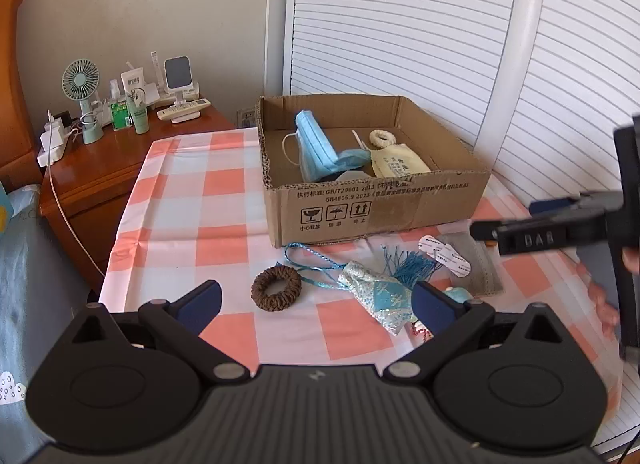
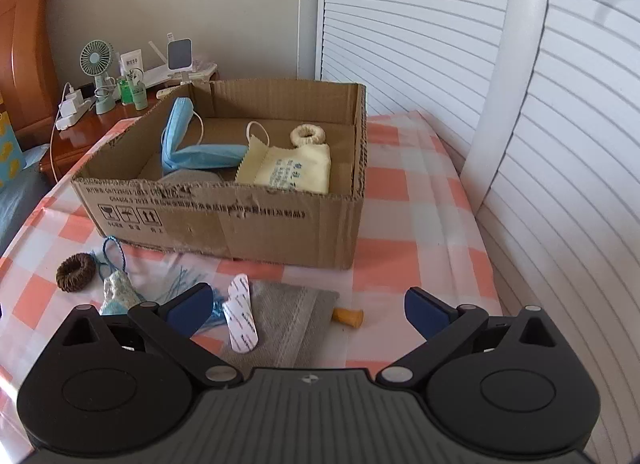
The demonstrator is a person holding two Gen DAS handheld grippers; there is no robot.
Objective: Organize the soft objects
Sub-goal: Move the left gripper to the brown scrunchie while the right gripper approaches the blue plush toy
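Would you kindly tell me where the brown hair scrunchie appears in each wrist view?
Left wrist view: brown scrunchie lies centre-low on the checked cloth, before the box's left corner.
Right wrist view: it lies at far left, on the cloth.
Shared landmark: the cardboard box behind it.

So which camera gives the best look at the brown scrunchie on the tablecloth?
The left wrist view: the brown scrunchie lies near centre, large, unobstructed, just ahead of the open jaws. The right wrist view shows it smaller, at the far left edge, though still whole.

Mask (image 1: pixel 316 146) and pouch (image 1: pixel 398 162) in box (image 1: pixel 376 204); scrunchie (image 1: pixel 276 288) before it.
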